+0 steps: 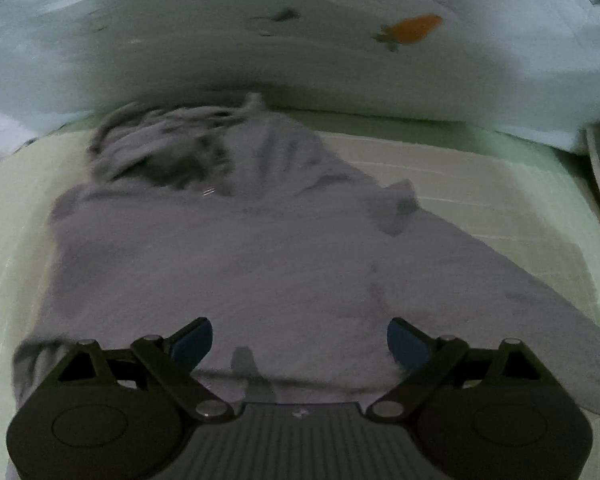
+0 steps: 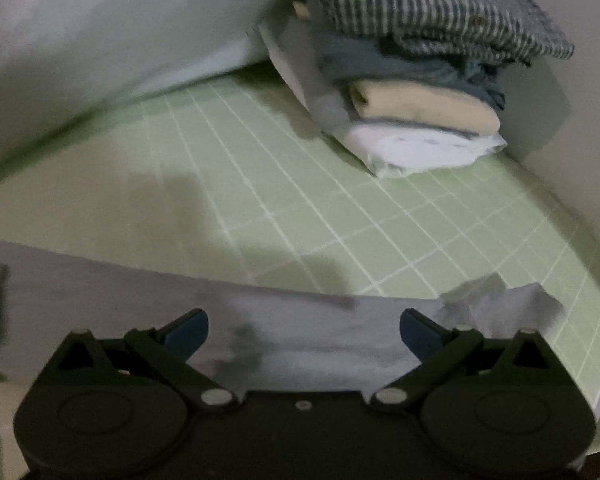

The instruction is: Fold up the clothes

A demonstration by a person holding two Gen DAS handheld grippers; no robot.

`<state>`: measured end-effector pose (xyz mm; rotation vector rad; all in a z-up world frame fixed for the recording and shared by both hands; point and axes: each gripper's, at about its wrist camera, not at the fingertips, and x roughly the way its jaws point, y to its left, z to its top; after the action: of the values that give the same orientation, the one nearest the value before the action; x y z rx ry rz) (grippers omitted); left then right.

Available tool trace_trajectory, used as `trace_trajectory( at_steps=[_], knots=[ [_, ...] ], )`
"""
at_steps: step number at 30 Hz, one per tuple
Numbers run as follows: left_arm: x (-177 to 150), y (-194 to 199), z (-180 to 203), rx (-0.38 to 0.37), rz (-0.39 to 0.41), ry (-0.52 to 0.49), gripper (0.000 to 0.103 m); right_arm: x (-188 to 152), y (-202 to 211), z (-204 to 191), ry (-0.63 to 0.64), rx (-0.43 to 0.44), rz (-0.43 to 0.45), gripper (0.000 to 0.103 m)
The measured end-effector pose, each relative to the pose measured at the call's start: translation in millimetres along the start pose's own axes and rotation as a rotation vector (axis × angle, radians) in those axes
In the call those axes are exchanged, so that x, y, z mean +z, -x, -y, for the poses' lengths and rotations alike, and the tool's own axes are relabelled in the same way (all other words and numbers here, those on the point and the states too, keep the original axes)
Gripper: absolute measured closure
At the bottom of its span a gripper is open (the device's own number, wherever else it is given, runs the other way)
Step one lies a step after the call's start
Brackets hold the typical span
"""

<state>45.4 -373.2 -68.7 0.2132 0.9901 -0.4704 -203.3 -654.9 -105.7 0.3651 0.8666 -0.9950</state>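
Between folds: both my left tool (image 1: 299, 340) and right tool (image 2: 304, 332) hang released over the grey garment (image 1: 260, 264), probably a sweatshirt, spread on the green grid mat (image 2: 340, 216); next, grip an edge.

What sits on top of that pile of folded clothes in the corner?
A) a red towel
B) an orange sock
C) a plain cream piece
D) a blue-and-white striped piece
D: the striped garment tops the pile, with the cream piece lower down.
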Motion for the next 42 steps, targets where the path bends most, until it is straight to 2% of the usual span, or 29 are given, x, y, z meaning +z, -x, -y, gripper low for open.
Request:
trace_trajectory(
  at_steps=[2, 4, 6, 9, 10, 11, 15, 20, 25, 30, 35, 37, 38, 42],
  knots=[
    [6.1, -7.9, 10.4, -0.014, -0.010, -0.028, 0.009, -3.1, -10.5, 1.4, -0.011, 0.000, -0.035, 0.000],
    [9.5, -14.2, 18.9, -0.048, -0.020, -0.057, 0.013, -8.5, -14.3, 3.5, -0.049, 0.012, -0.034, 0.000],
    [12.2, -20.2, 26.9, -0.086, -0.031, -0.087, 0.027, -13.9, -15.6, 5.2, -0.101, 0.027, -0.018, 0.000],
    [12.0, -27.3, 38.2, -0.128, -0.048, -0.151, 0.057, -18.9, -14.2, 2.4, -0.123, 0.018, 0.017, 0.000],
    [11.2, -29.0, 41.9, -0.139, -0.053, -0.175, 0.078, -19.7, -14.5, 1.1, -0.130, 0.014, 0.023, 0.000],
    [10.4, -30.8, 45.7, -0.149, -0.058, -0.198, 0.094, -20.4, -14.8, -0.2, -0.137, 0.010, 0.029, 0.000],
    [8.5, -25.1, 45.2, -0.175, -0.032, -0.251, 0.098, -21.3, -15.2, -3.3, -0.151, -0.004, 0.044, 0.000],
    [13.2, -7.3, 19.1, -0.175, 0.022, -0.209, 0.099, -22.4, -14.5, -3.3, -0.149, -0.003, 0.053, 0.000],
    [14.8, 8.7, -24.5, -0.097, 0.070, -0.145, 0.099, -22.1, -13.9, -3.3, -0.144, -0.001, 0.052, 0.000],
    [14.5, 21.7, -81.6, 0.037, 0.109, -0.086, 0.099, -23.3, -13.7, -4.0, -0.144, -0.002, 0.057, 0.000],
    [14.4, 27.3, -142.9, 0.145, 0.110, 0.022, 0.098, -22.5, -13.5, -5.1, -0.148, -0.008, 0.055, 0.000],
    [11.4, 23.4, -160.4, 0.172, 0.096, 0.062, 0.097, -22.6, -13.4, -5.8, -0.150, -0.011, 0.054, 0.000],
    [9.1, 20.1, -166.2, 0.177, 0.088, 0.082, 0.093, -22.6, -13.4, -6.0, -0.151, -0.012, 0.053, 0.000],
    [-1.4, 4.4, -177.0, 0.177, 0.051, 0.143, 0.089, -21.8, -13.4, -6.3, -0.154, -0.016, 0.045, 0.000]
  ],
)
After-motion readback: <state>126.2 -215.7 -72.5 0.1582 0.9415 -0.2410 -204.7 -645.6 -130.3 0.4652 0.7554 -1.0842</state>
